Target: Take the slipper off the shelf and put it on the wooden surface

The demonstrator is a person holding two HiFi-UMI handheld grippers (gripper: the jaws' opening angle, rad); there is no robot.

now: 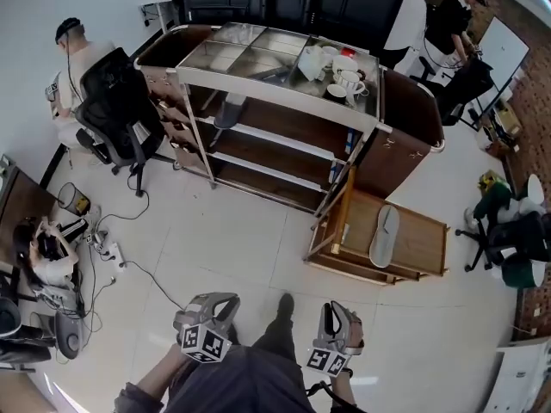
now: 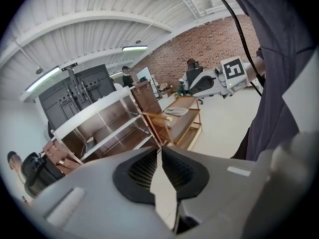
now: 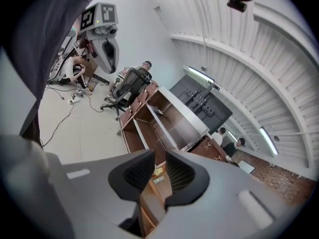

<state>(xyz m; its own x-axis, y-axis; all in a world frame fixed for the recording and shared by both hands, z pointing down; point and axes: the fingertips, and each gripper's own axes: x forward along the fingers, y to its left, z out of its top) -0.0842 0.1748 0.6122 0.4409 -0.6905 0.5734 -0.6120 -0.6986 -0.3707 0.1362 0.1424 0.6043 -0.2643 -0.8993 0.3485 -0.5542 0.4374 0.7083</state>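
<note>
— Biggest first?
— Shelf unit (image 1: 275, 93), well ahead of the left gripper (image 1: 209, 306) and the right gripper (image 1: 338, 314). Metal top, brown shelves underneath.
— Next down?
— Wooden surface (image 1: 424, 241), ahead and off to the right of the right gripper, nearer than the shelf unit. Low, with a raised rail along its left edge.
— And the seat?
— Office chair (image 1: 120, 101), far ahead and to the left of the left gripper, just beside the shelf unit's left end.
— Found the slipper?
— Slipper (image 1: 384, 235), pale grey, lying flat on the wooden surface, well apart from both grippers. Touched by neither.
— Anything on the shelves?
— Grey shape (image 1: 231, 110) at an upper shelf, possibly a second slipper; too small to tell. Cups (image 1: 349, 80) clustered at the right end of the top.
— Grips?
— Left gripper clenched, pads meeting at the tips, nothing between. Right gripper released, pads a narrow gap apart, empty. Both held close to the person's body, pointing forward.
</note>
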